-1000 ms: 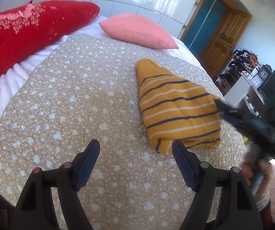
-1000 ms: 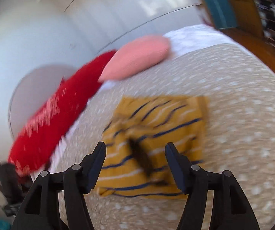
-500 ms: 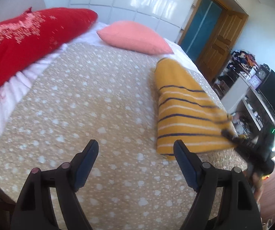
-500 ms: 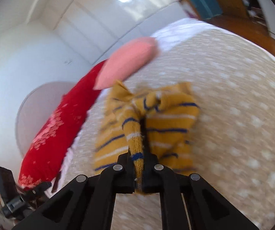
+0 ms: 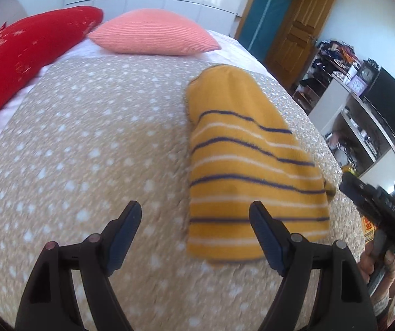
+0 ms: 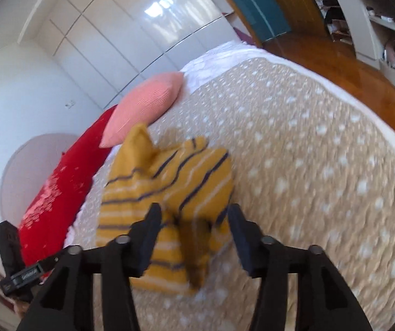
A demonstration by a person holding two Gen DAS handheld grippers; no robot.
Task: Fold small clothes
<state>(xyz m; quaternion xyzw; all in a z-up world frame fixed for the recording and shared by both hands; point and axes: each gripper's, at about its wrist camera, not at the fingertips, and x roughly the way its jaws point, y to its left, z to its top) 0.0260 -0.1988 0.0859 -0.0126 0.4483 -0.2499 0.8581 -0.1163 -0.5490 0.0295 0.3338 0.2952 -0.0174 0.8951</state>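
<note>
A folded mustard-yellow garment [image 5: 241, 171] with navy and white stripes lies on the beige spotted bedspread [image 5: 92, 149], toward the right edge of the bed. My left gripper [image 5: 196, 234] is open and empty just above the bedspread, its right finger beside the garment's near end. My right gripper [image 6: 193, 234] is open, with the garment [image 6: 167, 182] bunched between and under its jaws; nothing is pinched. In the left wrist view the right gripper [image 5: 373, 207] shows at the far right, off the garment's edge.
A red pillow [image 5: 23, 52] and a pink pillow [image 5: 153, 35] lie at the head of the bed. White wardrobe doors stand behind. A wooden door, shelves and a wooden floor [image 6: 335, 63] lie past the bed's right side.
My right gripper shut on the garment's edge, dragged it toward the bed's right side, then opened and let it go. My left gripper moved right, closer to the garment.
</note>
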